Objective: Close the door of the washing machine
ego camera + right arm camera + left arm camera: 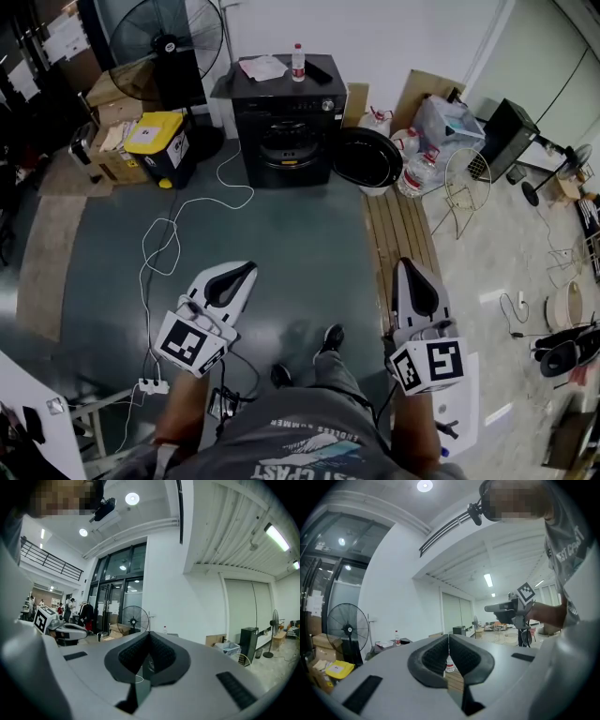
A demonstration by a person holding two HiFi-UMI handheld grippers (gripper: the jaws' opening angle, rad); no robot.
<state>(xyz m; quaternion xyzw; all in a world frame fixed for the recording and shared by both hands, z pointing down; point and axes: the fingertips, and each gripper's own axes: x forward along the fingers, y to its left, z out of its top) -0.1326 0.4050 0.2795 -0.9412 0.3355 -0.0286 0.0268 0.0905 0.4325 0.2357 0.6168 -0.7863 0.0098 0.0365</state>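
While the person stands well apart from it, the washing machine (286, 131), a dark front-loader, sits at the far side of the room against the white wall. Its round door (368, 159) hangs wide open, swung out to the right of the drum opening. Near the bottom of the head view, the left gripper (247, 270) and the right gripper (406, 265) are held out level, side by side. Each gripper's own view shows its jaws meeting at the tips with nothing between them, so both are closed and empty. Several things could go wrong from here. A white cable (173, 234) loops over the floor between the person and the machine and runs to a power strip (153, 385) near the left foot, so a step forward could snag it. Large water bottles (419, 173) stand just right of the open door and could be knocked in reaching round it. Closed jaws pushing on a curved door may slide off, a soft push may leave it unlatched, and a hard slam could topple the small bottle (298, 62) standing on the machine's top. Little writing can be read. The grey shirt (309, 450) carries print that seems to include "SUMMER". Each gripper's cube bears black-and-white square markers. No brand on the machine is legible, nor the bottle's red label, nor the white label on the yellow-lidded box (155, 131) to the far left.
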